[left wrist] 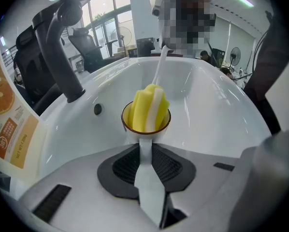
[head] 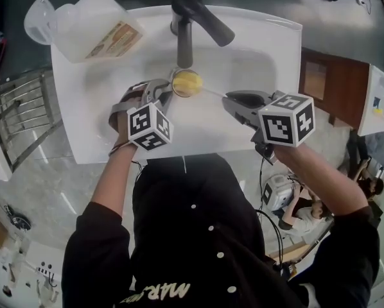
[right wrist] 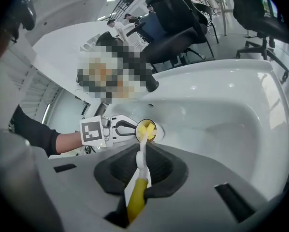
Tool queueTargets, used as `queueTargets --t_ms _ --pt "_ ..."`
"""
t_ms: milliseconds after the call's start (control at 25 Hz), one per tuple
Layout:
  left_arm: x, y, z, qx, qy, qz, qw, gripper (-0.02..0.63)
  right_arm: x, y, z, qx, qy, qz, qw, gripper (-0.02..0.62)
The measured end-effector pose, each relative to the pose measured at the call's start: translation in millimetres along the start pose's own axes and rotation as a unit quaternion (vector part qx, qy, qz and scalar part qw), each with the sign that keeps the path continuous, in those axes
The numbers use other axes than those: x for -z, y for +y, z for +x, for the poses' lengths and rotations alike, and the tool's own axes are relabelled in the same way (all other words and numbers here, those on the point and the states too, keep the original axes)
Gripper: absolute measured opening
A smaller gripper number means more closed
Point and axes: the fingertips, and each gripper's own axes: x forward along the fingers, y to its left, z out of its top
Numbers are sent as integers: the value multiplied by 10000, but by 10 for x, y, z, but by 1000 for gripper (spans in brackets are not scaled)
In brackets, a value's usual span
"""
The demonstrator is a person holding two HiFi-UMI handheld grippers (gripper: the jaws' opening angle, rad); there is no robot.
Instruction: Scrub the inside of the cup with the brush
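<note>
Your surface is a white sink unit, roughly square from the head view, standing on a grey marbled floor. A shallow basin with rounded walls takes up its middle. A dark grey faucet stands at the rear rim, its spout reaching out over the bowl. A small dark overflow hole shows in the basin wall below the faucet. On your far left corner a translucent plastic jug with an orange-printed label lies on its side, its neck past the edge.

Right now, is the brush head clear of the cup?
No, the yellow brush head sits down inside the cup, filling most of its mouth.
</note>
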Motion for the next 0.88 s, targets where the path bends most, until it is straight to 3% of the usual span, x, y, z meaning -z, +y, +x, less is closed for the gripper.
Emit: queueTargets --t_ms 240,720,880 --pt "46 47 28 106 120 -251 9996 91 -49 136 -299 -129 -319 30 9994 51" --pt "96 66 70 205 286 -438 9984 95 -86 439 -918 44 -734 -799 9941 51" --pt "113 37 41 318 385 -479 9976 166 -83 513 -1139 172 -925 -1032 9902 51"
